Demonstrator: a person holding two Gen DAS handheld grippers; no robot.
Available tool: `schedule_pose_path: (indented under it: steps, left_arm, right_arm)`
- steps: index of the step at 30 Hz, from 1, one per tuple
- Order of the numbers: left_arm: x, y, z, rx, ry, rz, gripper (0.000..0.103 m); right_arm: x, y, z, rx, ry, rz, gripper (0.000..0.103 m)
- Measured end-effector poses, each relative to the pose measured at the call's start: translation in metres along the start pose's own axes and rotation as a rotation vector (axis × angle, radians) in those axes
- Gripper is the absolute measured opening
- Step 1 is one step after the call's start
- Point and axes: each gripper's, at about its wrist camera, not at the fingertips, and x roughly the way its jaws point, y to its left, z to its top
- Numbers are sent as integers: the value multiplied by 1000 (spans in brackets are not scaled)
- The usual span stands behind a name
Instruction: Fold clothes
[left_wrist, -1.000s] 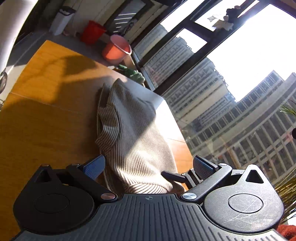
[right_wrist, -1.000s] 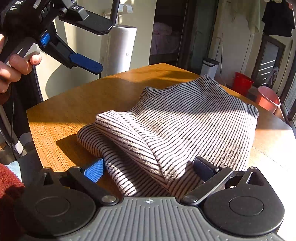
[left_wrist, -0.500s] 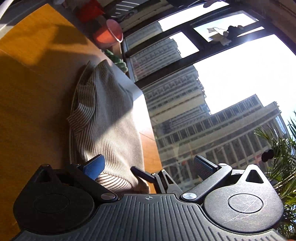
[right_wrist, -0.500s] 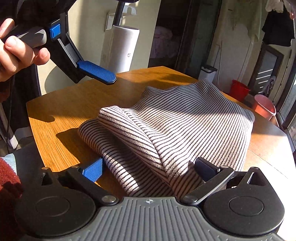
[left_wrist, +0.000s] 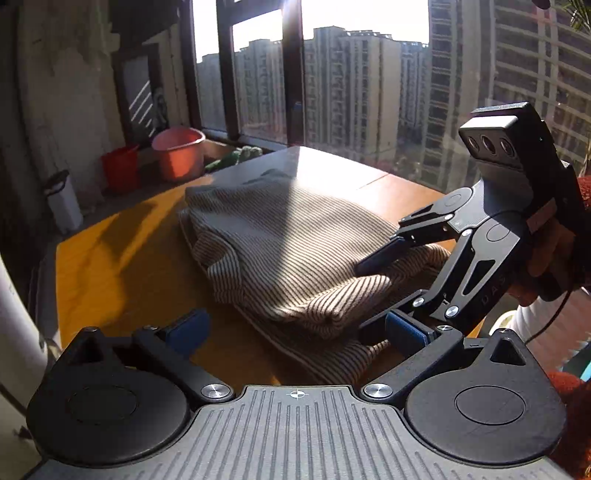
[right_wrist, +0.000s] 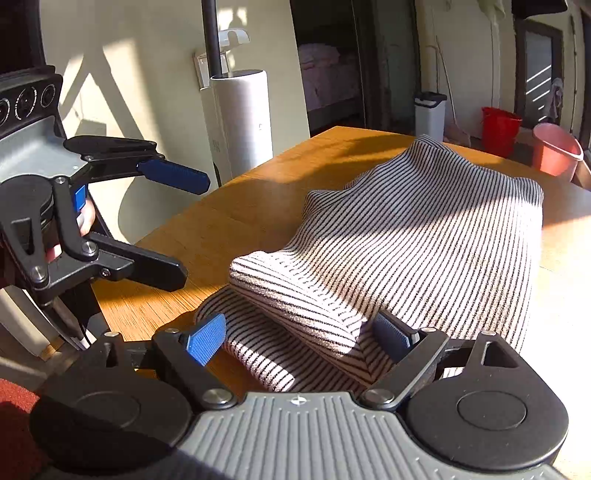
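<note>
1. The folded striped knit sweater (right_wrist: 424, 240) lies on the orange wooden table (right_wrist: 236, 221); a pink bucket (right_wrist: 556, 155) stands beyond it.
2. My right hand-held gripper (right_wrist: 299, 338) has just been closing, its jaws still apart astride the sweater's near fold.
3. My left hand-held gripper (right_wrist: 177, 225) hangs spread wide beside the sweater, empty.

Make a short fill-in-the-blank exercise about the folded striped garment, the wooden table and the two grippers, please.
1. The folded striped knitted garment lies on a ____ table.
2. The left gripper holds ____.
3. The right gripper has its jaws around the garment's near ____.
4. The pink round bucket stands beside a ____ one.

Missing: wooden; nothing; edge; red
</note>
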Motion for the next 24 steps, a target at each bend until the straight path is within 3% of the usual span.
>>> schedule_pose_path:
  steps: [4, 8, 9, 12, 17, 19, 20, 21, 24]
  left_arm:
    - [15, -33, -12, 255, 29, -1, 103]
    - [37, -59, -27, 479, 70, 104, 103]
    - [39, -61, -29, 502, 67, 126, 103]
    - [40, -55, -25, 452, 62, 119, 103]
    - [29, -43, -20, 407, 58, 129, 103]
    - [25, -42, -21, 423, 56, 132, 103]
    - [23, -42, -22, 433, 56, 129, 103]
    - [22, -43, -22, 446, 54, 127, 103]
    - [23, -49, -25, 494, 43, 130, 103]
  right_arm:
    - [-4, -18, 4, 96, 5, 47, 79]
    - [-14, 8, -8, -119, -13, -32, 82]
    - [-16, 16, -11, -193, -21, -72, 88]
    - [-14, 40, -25, -431, -32, -196, 91]
    - [2, 67, -47, -735, 11, -258, 90]
    - [10, 67, -39, -677, 28, -266, 89]
    - [13, 67, -34, -643, 36, -269, 82]
    - [16, 55, -22, -512, 66, -242, 73]
    - [8, 14, 5, -169, 47, -119, 66]
